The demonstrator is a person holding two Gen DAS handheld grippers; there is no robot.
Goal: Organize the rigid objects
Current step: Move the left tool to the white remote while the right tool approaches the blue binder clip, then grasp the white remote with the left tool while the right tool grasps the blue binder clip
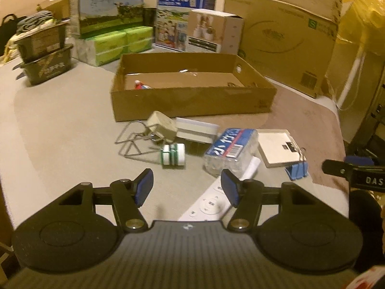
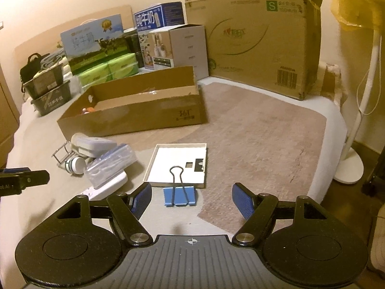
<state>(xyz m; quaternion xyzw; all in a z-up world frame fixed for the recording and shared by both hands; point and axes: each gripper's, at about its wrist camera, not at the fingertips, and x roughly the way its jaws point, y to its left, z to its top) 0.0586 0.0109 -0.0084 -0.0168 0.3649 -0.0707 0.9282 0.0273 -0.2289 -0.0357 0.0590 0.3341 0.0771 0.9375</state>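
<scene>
A shallow cardboard box [image 1: 192, 101] [image 2: 134, 118] stands on the bed with a small red-and-white item [image 1: 140, 85] inside. In front lie a wire clip [image 1: 131, 142], a beige charger [image 1: 161, 126], a white-green roll [image 1: 172, 155], a white block [image 1: 196, 128], a clear blue-labelled pack [image 1: 228, 148] [image 2: 110, 163], a white remote [image 1: 209, 203], a white square lid [image 1: 279, 147] [image 2: 176, 163] and a blue binder clip [image 1: 297, 169] [image 2: 179, 195]. My left gripper [image 1: 186, 187] is open above the remote. My right gripper [image 2: 192, 201] is open just behind the binder clip.
Milk cartons [image 1: 108, 7], green tissue packs [image 1: 113, 43] and a large cardboard carton [image 1: 284, 29] [image 2: 255, 41] line the back. Dark tubs [image 1: 45, 57] stand at left. A white fan stand [image 2: 353, 144] is off the bed's right edge.
</scene>
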